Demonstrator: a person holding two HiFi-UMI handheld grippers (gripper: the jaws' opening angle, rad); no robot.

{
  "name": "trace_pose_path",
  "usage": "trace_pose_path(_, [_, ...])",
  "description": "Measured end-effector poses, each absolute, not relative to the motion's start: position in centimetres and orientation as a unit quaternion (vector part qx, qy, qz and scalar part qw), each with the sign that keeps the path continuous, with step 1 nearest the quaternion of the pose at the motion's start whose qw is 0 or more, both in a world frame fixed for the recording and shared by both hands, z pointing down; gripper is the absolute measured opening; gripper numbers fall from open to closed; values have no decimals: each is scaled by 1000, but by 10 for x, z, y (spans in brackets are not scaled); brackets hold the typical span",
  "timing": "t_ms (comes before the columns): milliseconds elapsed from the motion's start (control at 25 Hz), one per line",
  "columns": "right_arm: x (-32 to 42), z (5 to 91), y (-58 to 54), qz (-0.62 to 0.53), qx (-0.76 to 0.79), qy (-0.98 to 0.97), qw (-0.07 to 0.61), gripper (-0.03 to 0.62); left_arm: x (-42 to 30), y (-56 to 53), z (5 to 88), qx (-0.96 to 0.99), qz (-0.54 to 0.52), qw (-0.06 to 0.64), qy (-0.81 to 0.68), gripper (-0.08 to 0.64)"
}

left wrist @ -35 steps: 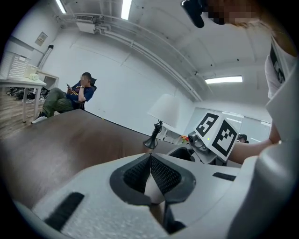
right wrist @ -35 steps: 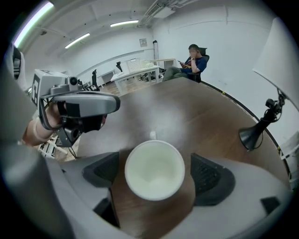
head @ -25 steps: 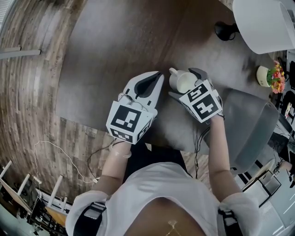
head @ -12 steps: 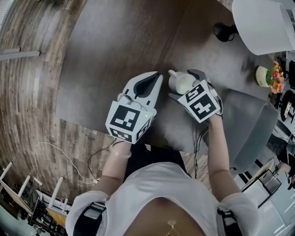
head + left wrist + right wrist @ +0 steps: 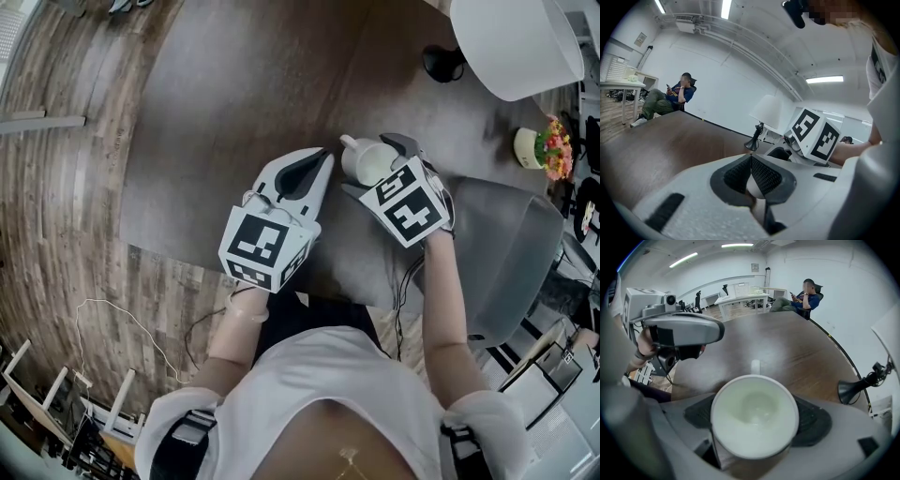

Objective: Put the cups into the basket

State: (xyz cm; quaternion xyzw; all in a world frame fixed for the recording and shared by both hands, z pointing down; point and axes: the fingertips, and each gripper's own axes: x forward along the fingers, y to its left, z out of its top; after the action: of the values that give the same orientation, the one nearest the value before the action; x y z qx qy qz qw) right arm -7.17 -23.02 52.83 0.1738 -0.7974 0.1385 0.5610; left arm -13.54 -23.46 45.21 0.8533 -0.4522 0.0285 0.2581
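A white cup (image 5: pixel 366 164) is held above the dark brown table (image 5: pixel 234 84), with my right gripper (image 5: pixel 371 169) shut on its sides. In the right gripper view the cup (image 5: pixel 754 399) faces up and is empty. Its handle (image 5: pixel 755 366) points away from me, and the right gripper (image 5: pixel 757 417) has a pad on each side of it. My left gripper (image 5: pixel 322 155) hovers just left of the cup, jaws closed together. Its pads (image 5: pixel 761 176) meet with nothing between them. No basket is in view.
A lamp with a white shade (image 5: pixel 516 42) and a black base (image 5: pixel 441 64) stands at the table's far right. A small flower pot (image 5: pixel 539 150) sits beyond a grey chair (image 5: pixel 511 253). A seated person (image 5: pixel 670 96) is far across the room.
Both grippers hold almost the same pose, and the cup stays clamped in the right one. The head view has shifted slightly.
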Motion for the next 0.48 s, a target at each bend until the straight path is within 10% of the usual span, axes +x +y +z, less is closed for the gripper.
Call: trace_pose_path(480, [-52, 477, -205, 132, 174, -804, 553, 445, -122, -217, 412, 871, 25, 222, -438, 11])
